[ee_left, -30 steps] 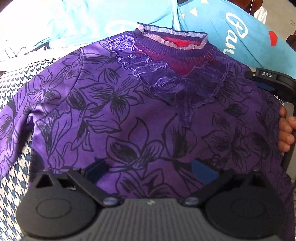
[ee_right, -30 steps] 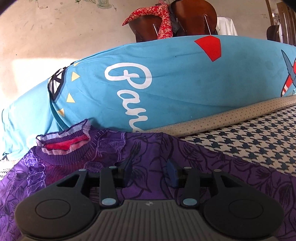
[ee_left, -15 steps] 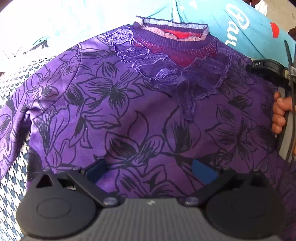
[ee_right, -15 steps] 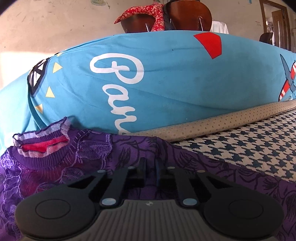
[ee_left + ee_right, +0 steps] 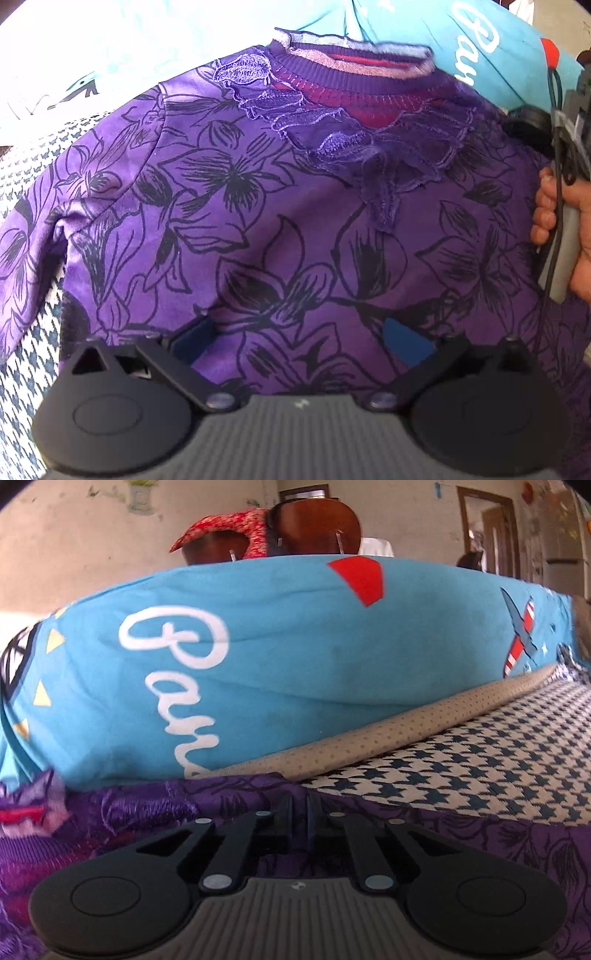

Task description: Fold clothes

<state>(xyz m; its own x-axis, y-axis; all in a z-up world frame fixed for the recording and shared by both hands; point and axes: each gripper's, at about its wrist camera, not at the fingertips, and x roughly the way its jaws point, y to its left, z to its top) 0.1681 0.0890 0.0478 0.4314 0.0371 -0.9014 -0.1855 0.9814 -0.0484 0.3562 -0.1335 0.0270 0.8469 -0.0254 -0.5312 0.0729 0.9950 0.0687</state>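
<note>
Strong daylight is falling on my purple sweater point(image 5: 295, 221) from the upper left and is washing out the pale cloth point(image 5: 92, 48) there. The collar is looking a little blurred. In both views the edges are bending, and the wall point(image 5: 74, 546) is glowing softly.
</note>
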